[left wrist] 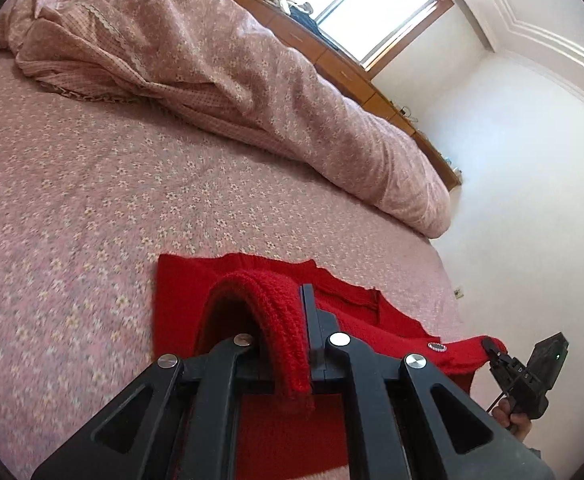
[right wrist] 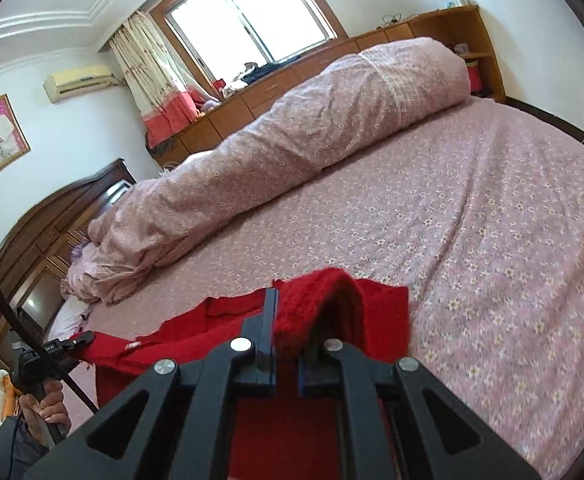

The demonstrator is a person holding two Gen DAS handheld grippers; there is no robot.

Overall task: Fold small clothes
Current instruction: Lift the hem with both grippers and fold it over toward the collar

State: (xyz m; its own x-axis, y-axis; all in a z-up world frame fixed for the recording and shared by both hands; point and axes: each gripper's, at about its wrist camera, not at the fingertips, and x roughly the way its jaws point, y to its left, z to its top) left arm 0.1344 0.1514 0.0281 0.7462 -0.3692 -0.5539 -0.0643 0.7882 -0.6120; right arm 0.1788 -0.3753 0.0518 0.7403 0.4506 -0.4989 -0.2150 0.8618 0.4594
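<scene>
A red knit sweater (left wrist: 355,312) lies on the pink flowered bed sheet (left wrist: 92,200). My left gripper (left wrist: 280,312) is shut on a fold of the red knit, which drapes over its left finger. My right gripper (right wrist: 295,312) is shut on another edge of the same sweater (right wrist: 228,320), its knit humped over the right finger. Each gripper also shows small in the other's view: the right gripper (left wrist: 491,350) clamps the sweater's far edge, and the left gripper (right wrist: 80,338) does the same at the lower left.
A rolled pink flowered quilt (left wrist: 232,80) lies along the far side of the bed, also in the right wrist view (right wrist: 292,132). Wooden cabinets (right wrist: 292,76) run under the window. A dark wooden headboard (right wrist: 52,232) stands at the left.
</scene>
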